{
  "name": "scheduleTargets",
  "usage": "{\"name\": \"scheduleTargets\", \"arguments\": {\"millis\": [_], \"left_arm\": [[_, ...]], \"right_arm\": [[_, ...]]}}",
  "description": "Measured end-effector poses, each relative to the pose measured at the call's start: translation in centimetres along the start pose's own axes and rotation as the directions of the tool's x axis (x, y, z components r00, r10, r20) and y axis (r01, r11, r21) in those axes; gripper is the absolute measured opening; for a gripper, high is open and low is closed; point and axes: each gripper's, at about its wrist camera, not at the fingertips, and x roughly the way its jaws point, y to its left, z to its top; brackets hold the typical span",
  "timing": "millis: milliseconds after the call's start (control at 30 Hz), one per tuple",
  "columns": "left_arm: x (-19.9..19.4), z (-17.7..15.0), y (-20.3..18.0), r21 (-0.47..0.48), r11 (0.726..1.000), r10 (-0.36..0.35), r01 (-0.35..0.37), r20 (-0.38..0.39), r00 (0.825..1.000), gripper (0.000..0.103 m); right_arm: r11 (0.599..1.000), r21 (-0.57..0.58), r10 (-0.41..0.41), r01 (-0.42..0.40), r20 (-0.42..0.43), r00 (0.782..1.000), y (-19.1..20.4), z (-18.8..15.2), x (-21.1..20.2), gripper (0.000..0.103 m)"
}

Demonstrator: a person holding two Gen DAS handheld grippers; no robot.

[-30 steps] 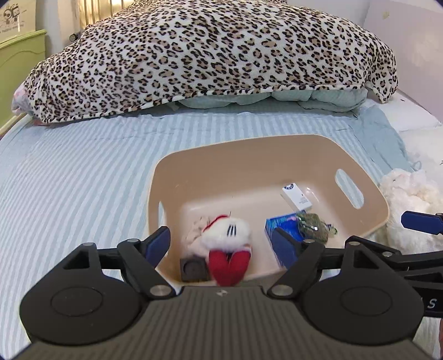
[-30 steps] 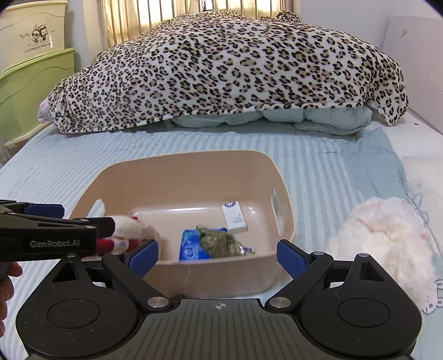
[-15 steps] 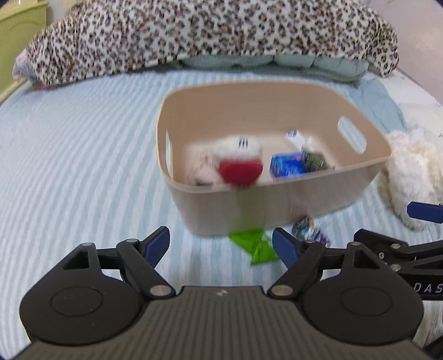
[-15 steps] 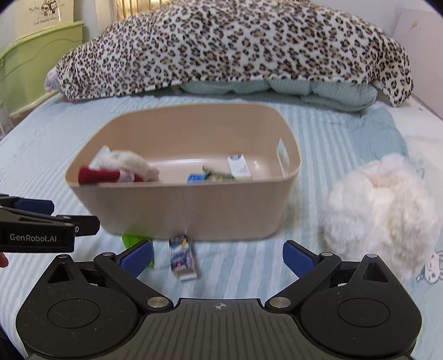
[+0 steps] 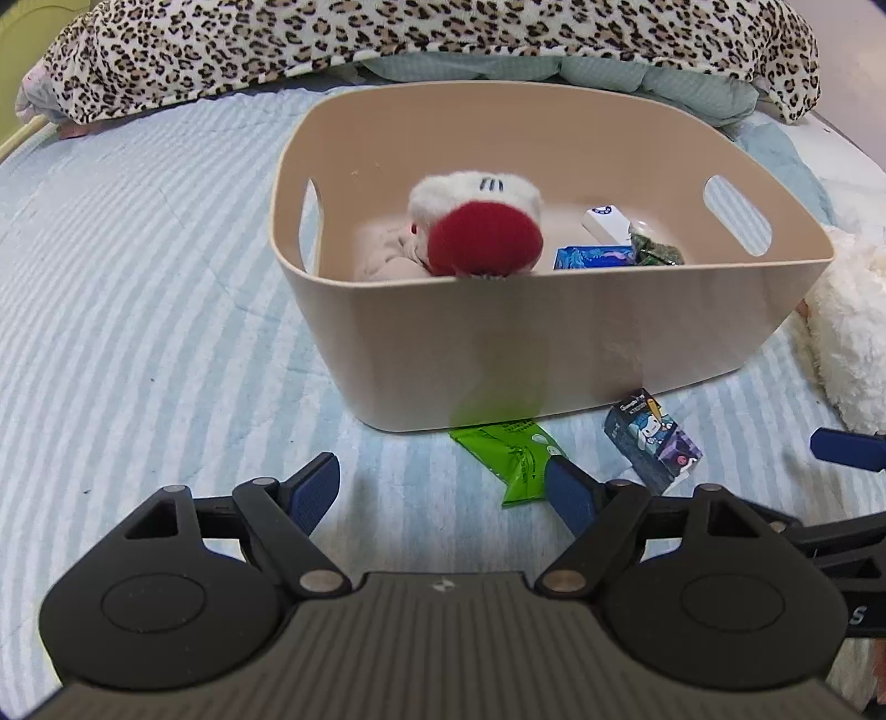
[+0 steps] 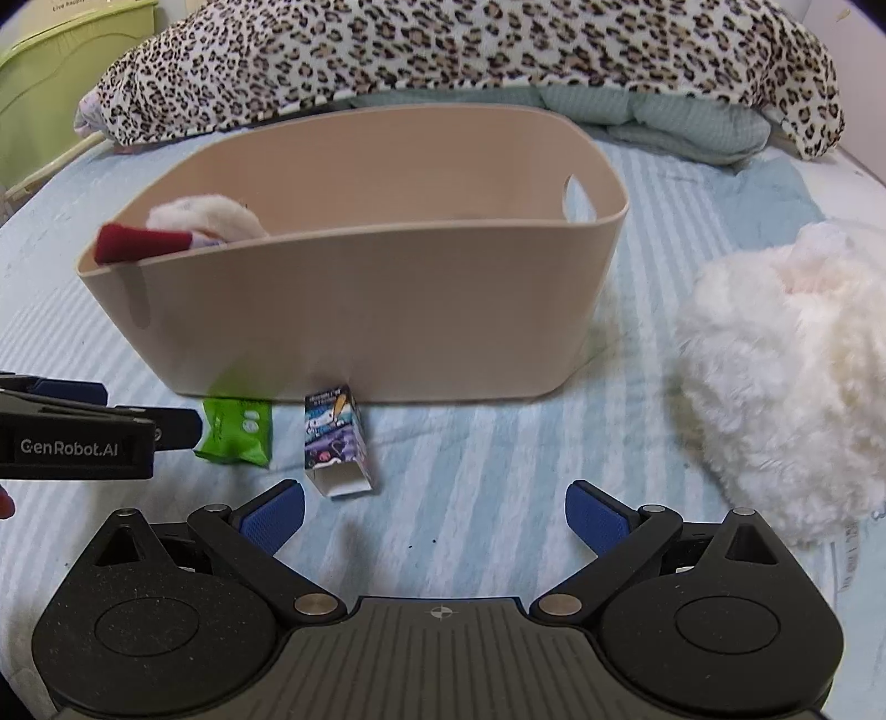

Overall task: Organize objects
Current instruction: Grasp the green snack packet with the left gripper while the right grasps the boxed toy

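A beige plastic basket stands on the striped bed. Inside lie a white and red plush toy, a blue packet, a small white box and a dark green packet. On the bed in front of the basket lie a green packet and a small dark printed carton. My left gripper is open and empty, low over the bed before the green packet. My right gripper is open and empty, just right of the carton.
A large white fluffy plush lies right of the basket. A leopard-print blanket and teal bedding are piled behind it. A green cabinet stands at the far left. The left gripper's side shows in the right wrist view.
Both grippers have pulled back from over the basket and dropped low toward the bed. The plush toy stays in the basket. The green packet and carton have come into view.
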Motion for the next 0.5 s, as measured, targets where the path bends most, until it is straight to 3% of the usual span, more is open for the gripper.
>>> {"name": "scheduleTargets", "arguments": {"millis": [500], "left_arm": [[3.2,0.7,0.1,-0.055,0.996,-0.071,0.069,-0.026,0.997,0.082]], "right_arm": [[0.999,-0.021,0.033,-0.034,-0.026,0.999,0.8,0.4,4.5,0.098]]}}
